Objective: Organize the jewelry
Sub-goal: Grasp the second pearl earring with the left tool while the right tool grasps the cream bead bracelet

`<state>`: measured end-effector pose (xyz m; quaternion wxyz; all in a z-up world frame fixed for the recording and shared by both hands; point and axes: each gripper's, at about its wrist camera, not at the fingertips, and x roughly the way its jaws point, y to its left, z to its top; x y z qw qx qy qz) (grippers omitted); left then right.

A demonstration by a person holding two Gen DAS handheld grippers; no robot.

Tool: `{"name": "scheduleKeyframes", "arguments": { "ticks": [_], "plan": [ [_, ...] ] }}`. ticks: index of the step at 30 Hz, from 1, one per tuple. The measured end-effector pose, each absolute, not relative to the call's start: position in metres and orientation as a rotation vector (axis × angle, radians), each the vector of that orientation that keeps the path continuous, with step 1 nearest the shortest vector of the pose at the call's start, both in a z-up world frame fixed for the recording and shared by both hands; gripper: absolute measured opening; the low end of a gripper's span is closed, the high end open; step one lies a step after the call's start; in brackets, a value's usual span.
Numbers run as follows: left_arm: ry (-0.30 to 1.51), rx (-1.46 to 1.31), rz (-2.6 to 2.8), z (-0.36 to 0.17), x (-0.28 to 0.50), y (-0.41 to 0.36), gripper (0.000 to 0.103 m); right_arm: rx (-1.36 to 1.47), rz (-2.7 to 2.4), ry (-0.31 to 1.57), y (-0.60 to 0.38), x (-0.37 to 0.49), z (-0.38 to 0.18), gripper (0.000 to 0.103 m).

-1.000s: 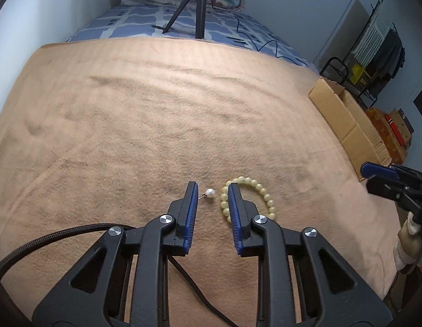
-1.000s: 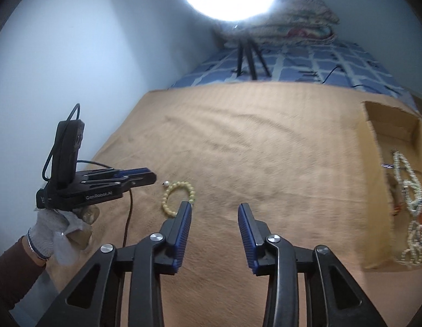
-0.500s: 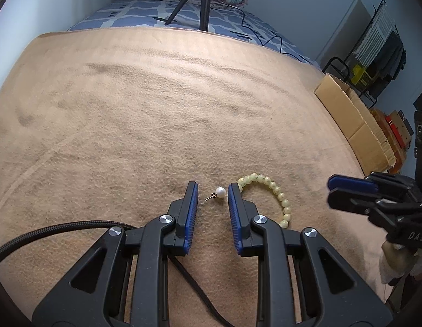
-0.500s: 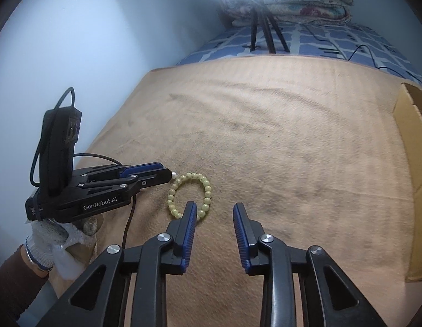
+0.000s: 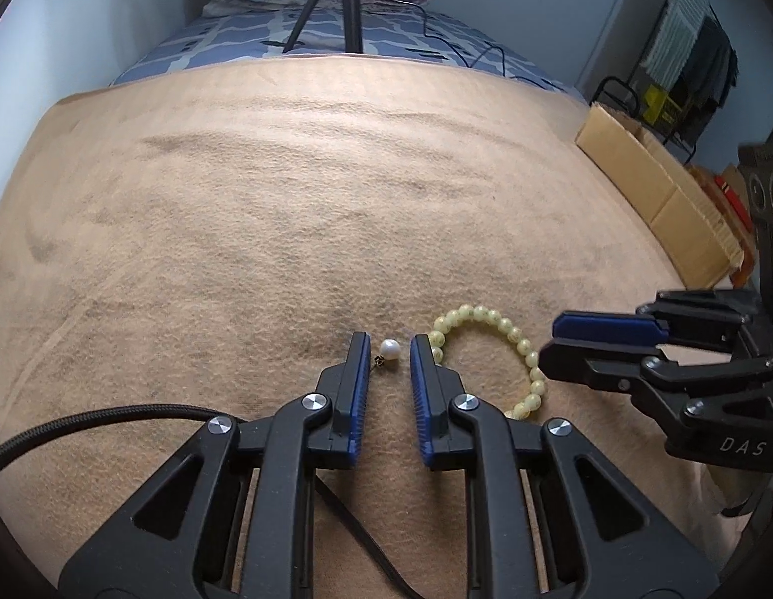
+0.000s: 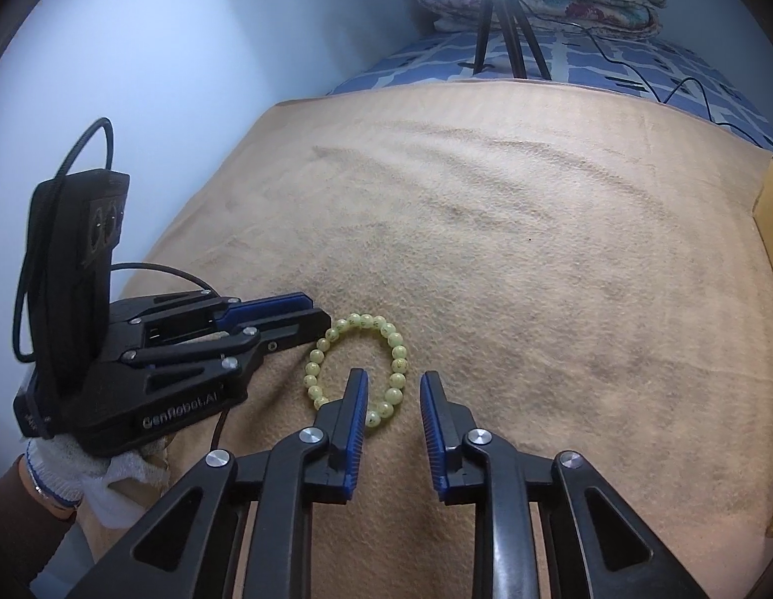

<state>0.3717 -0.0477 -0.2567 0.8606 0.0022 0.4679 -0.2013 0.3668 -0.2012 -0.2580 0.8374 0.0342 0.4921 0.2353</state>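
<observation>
At lower centre, a pearl earring (image 5: 389,350) is framed by the parted left gripper (image 5: 390,347); the bead bracelet's (image 6: 359,364) near side is straddled by the parted right gripper (image 6: 394,384).

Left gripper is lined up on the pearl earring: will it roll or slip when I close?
The pearl earring looks round and glossy, so it may squirt from the left gripper. Its small hook probably limits rolling. The blanket looks soft, which should damp skidding.

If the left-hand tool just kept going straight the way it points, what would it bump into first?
Most likely the pearl earring: it lies on the tan blanket right between the tips of the open left gripper. The green bead bracelet sits just to the right, probably missed.
</observation>
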Motion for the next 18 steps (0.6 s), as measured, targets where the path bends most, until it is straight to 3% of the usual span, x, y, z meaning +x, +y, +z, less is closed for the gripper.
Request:
{"name": "scheduleKeyframes", "arguments": {
  "ticks": [12, 18],
  "plan": [
    [0.955, 0.051, -0.401, -0.261, 0.368, -0.051, 0.007, -0.068, 0.473, 1.047, -0.183, 0.362, -0.269, 0.019],
    [0.948, 0.033, -0.386, -0.260, 0.369, -0.047, 0.006, -0.149, 0.455, 1.047, -0.173, 0.362, -0.270, 0.006]
  ]
}}
